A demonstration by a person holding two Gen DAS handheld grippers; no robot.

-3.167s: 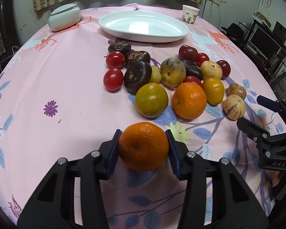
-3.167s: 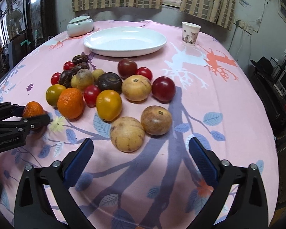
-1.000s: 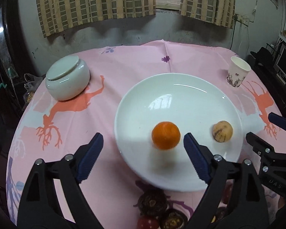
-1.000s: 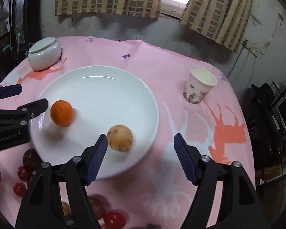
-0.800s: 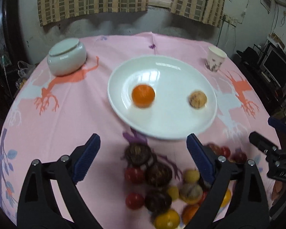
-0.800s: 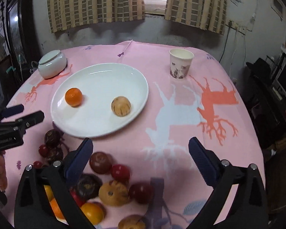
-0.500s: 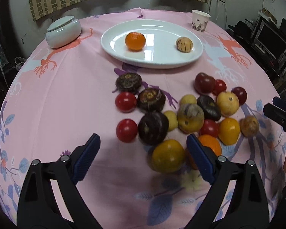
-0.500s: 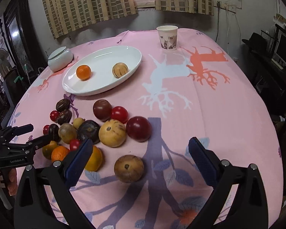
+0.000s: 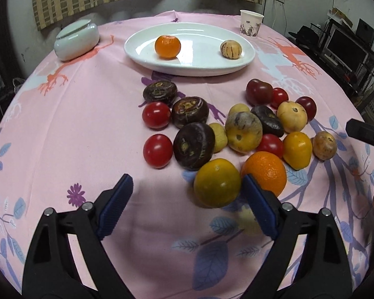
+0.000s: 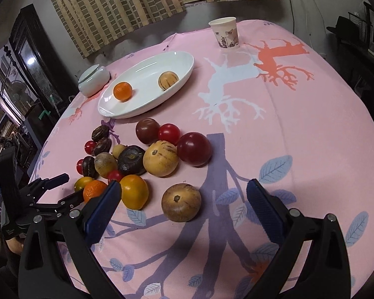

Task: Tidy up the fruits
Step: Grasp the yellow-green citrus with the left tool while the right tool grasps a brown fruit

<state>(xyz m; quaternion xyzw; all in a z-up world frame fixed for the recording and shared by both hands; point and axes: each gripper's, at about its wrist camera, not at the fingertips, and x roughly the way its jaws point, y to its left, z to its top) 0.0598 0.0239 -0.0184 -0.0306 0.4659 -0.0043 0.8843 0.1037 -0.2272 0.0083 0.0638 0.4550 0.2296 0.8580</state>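
Fruits mostly lie loose on the counter (image 9: pixel 62 129); we count only a mandarin (image 9: pixel 167 46) and a striped melon (image 9: pixel 231 49) on the white plate (image 9: pixel 142 49). Our left hand-held gripper (image 9: pixel 184 208) is closing, empty, by a yellow-green citrus (image 9: pixel 217 182). Our right hand-held gripper (image 10: pixel 182 206) gapes wide around a brown fruit (image 10: pixel 181 202), untouched. No legible writing.

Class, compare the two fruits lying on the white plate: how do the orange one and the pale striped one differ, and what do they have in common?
The orange fruit is bright orange all over; the striped fruit is pale tan with dark stripes. The orange fruit looks somewhat larger than the striped fruit. In the left wrist view the orange fruit lies toward the left of the plate, the striped fruit toward the right, well apart. Both are roundish, whole, and rest free on the plate.
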